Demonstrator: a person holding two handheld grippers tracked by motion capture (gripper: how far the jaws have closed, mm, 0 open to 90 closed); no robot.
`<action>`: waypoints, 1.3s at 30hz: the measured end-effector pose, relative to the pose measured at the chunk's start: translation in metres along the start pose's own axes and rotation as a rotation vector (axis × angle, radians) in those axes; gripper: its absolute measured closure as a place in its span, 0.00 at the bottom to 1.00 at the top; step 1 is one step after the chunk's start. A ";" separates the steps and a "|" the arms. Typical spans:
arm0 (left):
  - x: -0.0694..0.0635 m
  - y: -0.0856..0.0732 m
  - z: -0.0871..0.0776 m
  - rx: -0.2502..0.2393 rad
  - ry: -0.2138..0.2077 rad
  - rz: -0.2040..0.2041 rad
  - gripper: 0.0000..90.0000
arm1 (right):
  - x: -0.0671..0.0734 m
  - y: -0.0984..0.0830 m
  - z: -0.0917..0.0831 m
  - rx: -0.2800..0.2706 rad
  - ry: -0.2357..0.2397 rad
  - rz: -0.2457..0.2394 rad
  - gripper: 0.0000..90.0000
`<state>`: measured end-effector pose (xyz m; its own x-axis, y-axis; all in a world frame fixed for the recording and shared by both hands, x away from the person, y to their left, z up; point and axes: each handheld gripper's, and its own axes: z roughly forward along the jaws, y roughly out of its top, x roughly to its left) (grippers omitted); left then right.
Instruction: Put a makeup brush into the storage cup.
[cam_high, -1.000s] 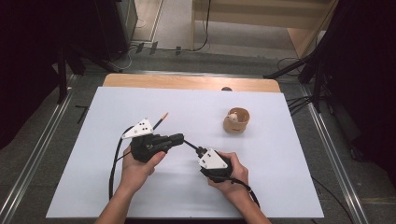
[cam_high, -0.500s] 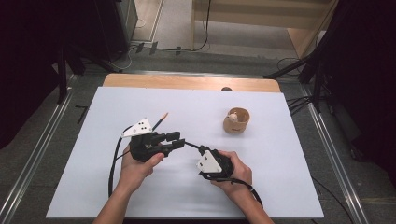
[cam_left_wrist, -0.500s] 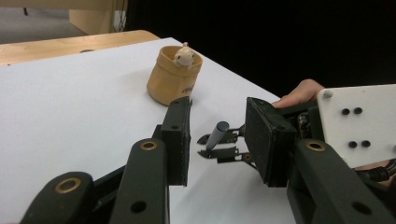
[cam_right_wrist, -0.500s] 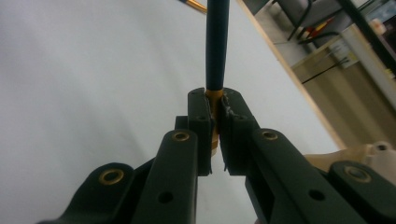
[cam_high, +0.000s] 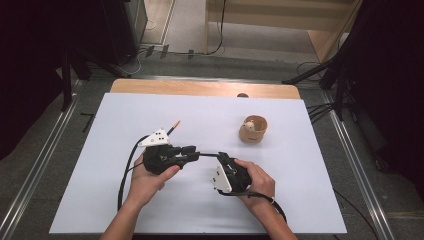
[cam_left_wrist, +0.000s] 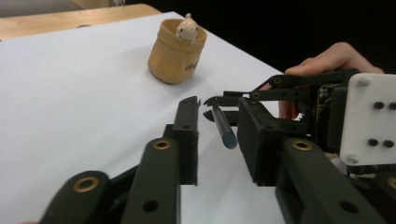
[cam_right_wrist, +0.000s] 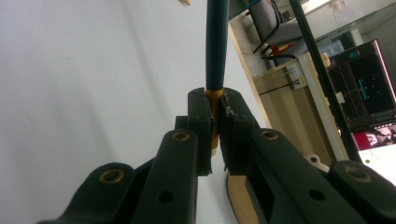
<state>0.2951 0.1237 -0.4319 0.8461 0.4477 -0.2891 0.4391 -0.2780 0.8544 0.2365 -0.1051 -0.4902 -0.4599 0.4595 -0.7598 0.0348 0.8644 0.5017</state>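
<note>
Right now we've got a white sheet over the table, wooden edge showing at the far side, and not much else on it: a small tan wooden cup w/ a little pale figure poking out of its top, sitting well apart from both hands, to the far right. In the high view an orange-tipped bit sticks out on the sheet just past the grey plate of the left gripper. Nothing lies between the two grippers but the thing we're handling: a dark teal pen-like stick w/ a gold band. Our right gripper is clamped tight on it at the gold band, the teal shaft running straight out past the jaw tips. In the left gripper view the free end of the stick hangs in the gap between our left jaws, nearer the right-hand one; the pads stand off it on both sides, no contact we can see. Those left jaws have just been closing in, w/ the stick between them but not pinched. The two grippers point at each other, tips nearly meeting, roughly mid-sheet near the person's side. The cup holds just the figure; whether anything lies under it we can't tell.
</note>
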 end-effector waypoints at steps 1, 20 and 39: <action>0.000 0.000 0.001 0.010 -0.001 0.000 0.89 | 0.000 0.000 0.000 0.000 0.000 0.000 0.94; -0.001 0.002 -0.007 -0.053 0.022 0.033 0.96 | -0.027 -0.006 -0.013 -0.098 0.076 0.631 0.18; -0.007 -0.001 -0.008 -0.148 0.030 0.065 0.96 | -0.050 -0.012 -0.029 -0.203 0.336 1.388 0.00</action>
<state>0.2868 0.1279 -0.4272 0.8609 0.4590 -0.2196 0.3321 -0.1799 0.9259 0.2333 -0.1445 -0.4463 -0.3441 0.7958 0.4984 0.5077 -0.2888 0.8117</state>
